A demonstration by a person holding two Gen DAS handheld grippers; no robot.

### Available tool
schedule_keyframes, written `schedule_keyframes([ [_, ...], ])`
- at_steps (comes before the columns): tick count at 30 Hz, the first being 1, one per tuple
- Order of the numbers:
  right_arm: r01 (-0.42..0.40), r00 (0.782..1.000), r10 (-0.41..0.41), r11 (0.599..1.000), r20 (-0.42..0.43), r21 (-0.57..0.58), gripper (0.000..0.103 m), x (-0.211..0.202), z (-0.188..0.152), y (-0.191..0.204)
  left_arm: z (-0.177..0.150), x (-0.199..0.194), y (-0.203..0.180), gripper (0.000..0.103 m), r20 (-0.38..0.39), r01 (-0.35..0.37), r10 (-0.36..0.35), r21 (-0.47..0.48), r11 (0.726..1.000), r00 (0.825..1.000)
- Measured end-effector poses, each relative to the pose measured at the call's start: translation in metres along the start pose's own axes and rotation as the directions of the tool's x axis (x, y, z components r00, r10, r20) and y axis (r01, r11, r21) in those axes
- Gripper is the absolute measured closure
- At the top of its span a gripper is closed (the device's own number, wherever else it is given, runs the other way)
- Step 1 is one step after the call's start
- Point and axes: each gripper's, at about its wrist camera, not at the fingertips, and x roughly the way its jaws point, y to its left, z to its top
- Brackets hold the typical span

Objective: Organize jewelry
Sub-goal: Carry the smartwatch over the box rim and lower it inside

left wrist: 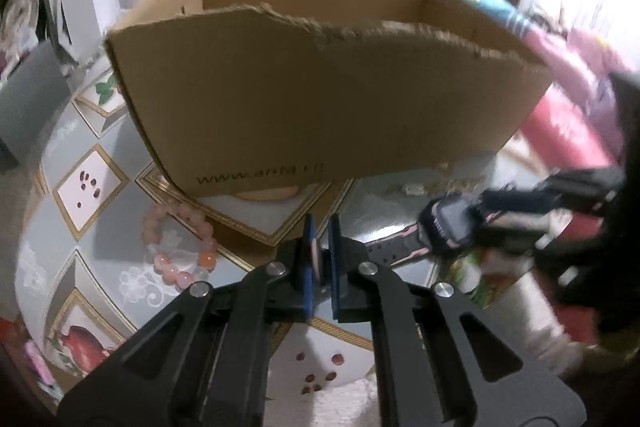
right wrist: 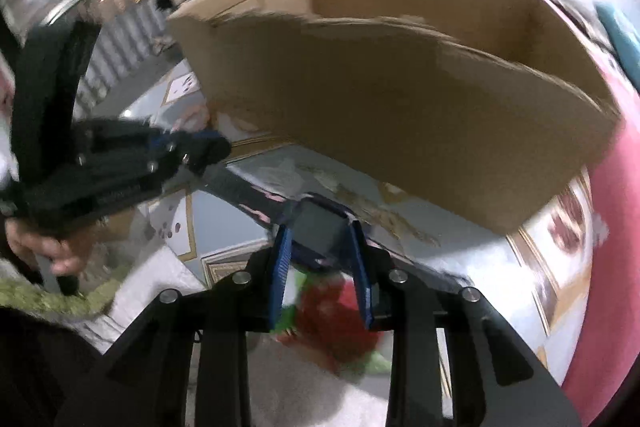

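In the left wrist view, a pink bead bracelet (left wrist: 180, 247) lies on the glossy patterned tabletop (left wrist: 96, 179) at about eight o'clock. It sits just beside the near corner of the open brown cardboard box (left wrist: 320, 99), which fills the middle from ten to two o'clock. At six o'clock the left gripper (left wrist: 322, 227) has its blue pads (left wrist: 308, 259) drawn narrow, with a thin strip pinched between them; it looks like the strap's end. At three o'clock, blurred, the right gripper (left wrist: 476, 215) clasps the dark square watch (left wrist: 448, 227).

In the right wrist view, a hand (right wrist: 44, 251) at eight o'clock carries the left gripper (right wrist: 208, 147), whose tip meets the black-and-pink strap (right wrist: 248, 193). At the centre the right gripper (right wrist: 320, 227) holds the watch body between its pads, above the tabletop and in front of the box.
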Motion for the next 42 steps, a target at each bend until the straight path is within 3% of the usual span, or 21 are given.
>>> schedule_keyframes([
  [5,0.034,0.999,-0.035,0.982,0.005,0.187,0.061,-0.024,-0.015,-0.044,0.003,0.011,-0.008,0.097,-0.016,-0.026,0.026,0.023,0.999,1.0],
  [11,0.039,0.999,-0.042,0.912,-0.002,0.409,0.06,-0.026,-0.033,-0.09,-0.006,0.009,0.006,0.097,-0.018,-0.053,0.054,0.051,0.997,0.998],
  [17,-0.027,1.0,0.017,0.897,0.025,0.441,0.061,-0.01,-0.027,-0.091,-0.007,0.013,0.003,0.097,-0.02,-0.06,0.061,0.038,0.997,0.998],
  [20,-0.061,0.998,0.05,0.888,0.037,0.456,0.068,-0.004,-0.024,-0.089,-0.009,0.014,0.003,0.097,-0.018,-0.067,0.068,0.037,0.997,0.998],
  [23,-0.102,0.995,0.081,0.863,0.064,0.494,0.073,-0.006,-0.027,-0.092,-0.009,0.015,0.004,0.097,-0.018,-0.07,0.07,0.037,0.997,0.997],
  [27,-0.239,0.971,0.189,0.799,0.148,0.552,0.079,-0.008,-0.031,-0.094,-0.009,0.016,0.002,0.097,-0.017,-0.073,0.074,0.041,0.996,0.997],
  [32,-0.187,0.981,0.134,0.848,0.141,0.496,0.096,-0.013,-0.025,-0.079,-0.009,0.016,0.003,0.097,-0.018,-0.078,0.079,0.04,0.996,0.997],
  [34,-0.177,0.981,0.125,0.884,0.146,0.433,0.096,-0.019,-0.019,-0.065,-0.009,0.016,0.002,0.097,-0.018,-0.081,0.082,0.041,0.996,0.997],
  [38,-0.16,0.978,0.126,0.964,0.166,0.212,0.096,-0.036,-0.004,-0.013,-0.01,0.016,0.002,0.097,-0.015,-0.085,0.086,0.04,0.996,0.996],
  [42,-0.194,0.965,0.185,0.981,0.187,0.027,0.096,-0.05,0.0,0.034,-0.01,0.016,0.003,0.097,-0.012,-0.082,0.082,0.035,0.996,0.997],
])
